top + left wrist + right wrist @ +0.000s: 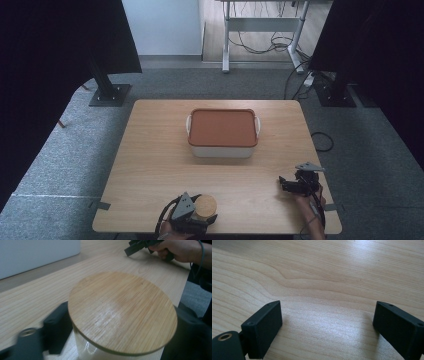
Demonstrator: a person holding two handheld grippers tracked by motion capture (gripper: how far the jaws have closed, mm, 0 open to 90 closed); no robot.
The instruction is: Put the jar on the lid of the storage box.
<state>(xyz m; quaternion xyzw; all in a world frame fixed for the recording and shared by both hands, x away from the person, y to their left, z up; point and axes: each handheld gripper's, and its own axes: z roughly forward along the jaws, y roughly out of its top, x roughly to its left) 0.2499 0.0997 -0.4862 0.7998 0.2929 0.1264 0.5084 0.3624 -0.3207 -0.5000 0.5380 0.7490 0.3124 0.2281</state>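
Note:
A glass jar (206, 205) with a round bamboo lid (120, 312) stands near the table's front edge. My left gripper (202, 212) reaches around it from the front. In the left gripper view its black fingers (56, 327) press against the jar's sides just under the lid, so it is shut on the jar. My right gripper (284, 184) rests low at the front right of the table. Its jaws are wide apart in the right gripper view (327, 315), with bare wood between them.
A white box with side handles and a closed orange-brown lid (223, 127) sits in the middle of the wooden table (150, 165). Grey carpet surrounds the table. Black stands and a desk frame with cables are at the back.

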